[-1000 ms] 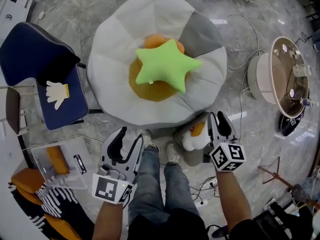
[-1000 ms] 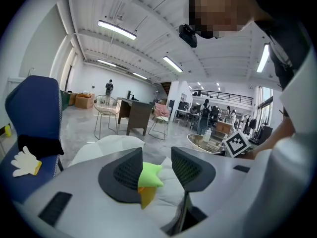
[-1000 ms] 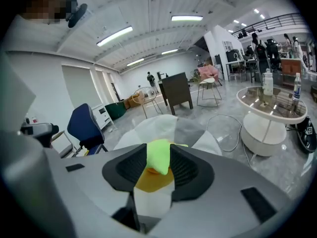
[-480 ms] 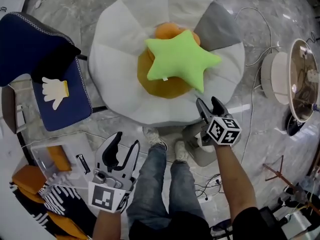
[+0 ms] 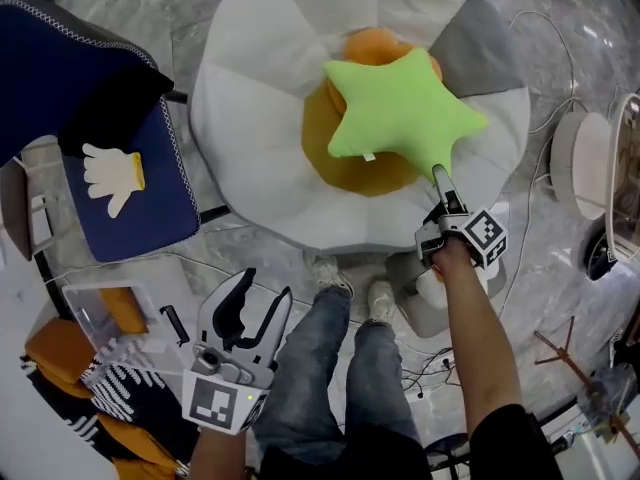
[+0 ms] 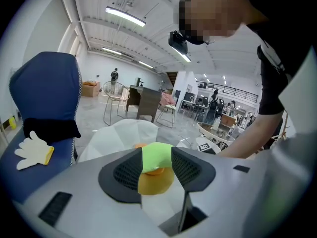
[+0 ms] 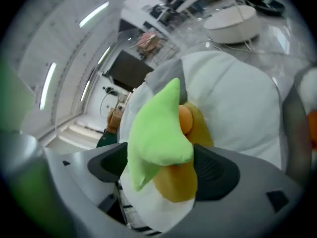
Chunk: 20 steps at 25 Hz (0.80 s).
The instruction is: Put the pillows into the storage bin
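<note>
A lime-green star pillow [image 5: 400,108] lies on an orange round pillow [image 5: 345,163], both on top of a big white and grey floor cushion [image 5: 250,118]. My right gripper [image 5: 441,178] reaches the star's lower right point. Its jaws are opening, and that green point [image 7: 158,128] sits between them. My left gripper [image 5: 266,286] hangs open and empty by the person's left leg. It looks toward the pillows [image 6: 156,157] from afar. A grey bin [image 5: 415,308] with a white and orange plush stands by the feet, mostly hidden under the right arm.
A navy chair [image 5: 130,168] with a white glove [image 5: 110,176] on its seat stands left of the cushion. A clear plastic box [image 5: 100,313] and striped orange cushions [image 5: 110,408] lie at lower left. A round white stand [image 5: 590,158] and floor cables [image 5: 430,368] are at right.
My right gripper moved from over the grey bin up to the star pillow's point, and its jaws spread wider. The left gripper stayed where it was, still open.
</note>
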Available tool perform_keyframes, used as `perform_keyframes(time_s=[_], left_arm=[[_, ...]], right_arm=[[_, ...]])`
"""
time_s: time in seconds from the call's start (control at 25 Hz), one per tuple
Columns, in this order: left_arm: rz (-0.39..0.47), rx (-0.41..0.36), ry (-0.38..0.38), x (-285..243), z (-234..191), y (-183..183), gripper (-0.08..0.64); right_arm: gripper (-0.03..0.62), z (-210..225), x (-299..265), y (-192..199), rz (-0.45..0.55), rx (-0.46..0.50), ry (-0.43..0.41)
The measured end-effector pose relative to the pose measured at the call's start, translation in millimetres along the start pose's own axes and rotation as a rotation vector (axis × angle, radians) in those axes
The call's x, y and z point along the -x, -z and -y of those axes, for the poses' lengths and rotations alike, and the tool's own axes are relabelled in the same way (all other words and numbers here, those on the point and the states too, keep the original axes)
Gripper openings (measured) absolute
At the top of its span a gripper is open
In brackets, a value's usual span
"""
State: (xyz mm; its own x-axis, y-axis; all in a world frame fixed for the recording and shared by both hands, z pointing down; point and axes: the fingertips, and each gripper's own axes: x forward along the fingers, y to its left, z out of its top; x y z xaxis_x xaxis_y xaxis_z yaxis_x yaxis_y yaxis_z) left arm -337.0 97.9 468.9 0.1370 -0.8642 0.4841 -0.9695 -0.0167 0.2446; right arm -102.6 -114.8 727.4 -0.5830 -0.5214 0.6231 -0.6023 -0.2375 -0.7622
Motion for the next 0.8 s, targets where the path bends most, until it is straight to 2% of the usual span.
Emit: perform_keyframes(time_s=[0.12, 0.36, 0.56, 0.68, 0.8], left_arm=[[0.007, 0.014, 0.005, -5, -8, 6, 0.199], [-0.061, 0.070, 0.017, -7, -6, 26, 0.199], [-0.063, 0.077, 0.012, -5, -8, 28, 0.199], [-0.070, 0.085, 0.001, 0, -7, 31, 0.199], [-0.079, 0.098, -0.008, 4, -3, 35, 0.199]], right_arm=[[0.408, 14, -10, 2, 0.060, -0.152, 0.004], [0.426, 7, -31, 6, 0.099, -0.292, -0.090], [0.425, 1, -51, -15, 0.153, -0.301, -0.086], [0.420, -4, -53, -21, 0.129, -0.303, -0.097], [0.355, -20, -49, -22, 0.076, -0.253, -0.114]])
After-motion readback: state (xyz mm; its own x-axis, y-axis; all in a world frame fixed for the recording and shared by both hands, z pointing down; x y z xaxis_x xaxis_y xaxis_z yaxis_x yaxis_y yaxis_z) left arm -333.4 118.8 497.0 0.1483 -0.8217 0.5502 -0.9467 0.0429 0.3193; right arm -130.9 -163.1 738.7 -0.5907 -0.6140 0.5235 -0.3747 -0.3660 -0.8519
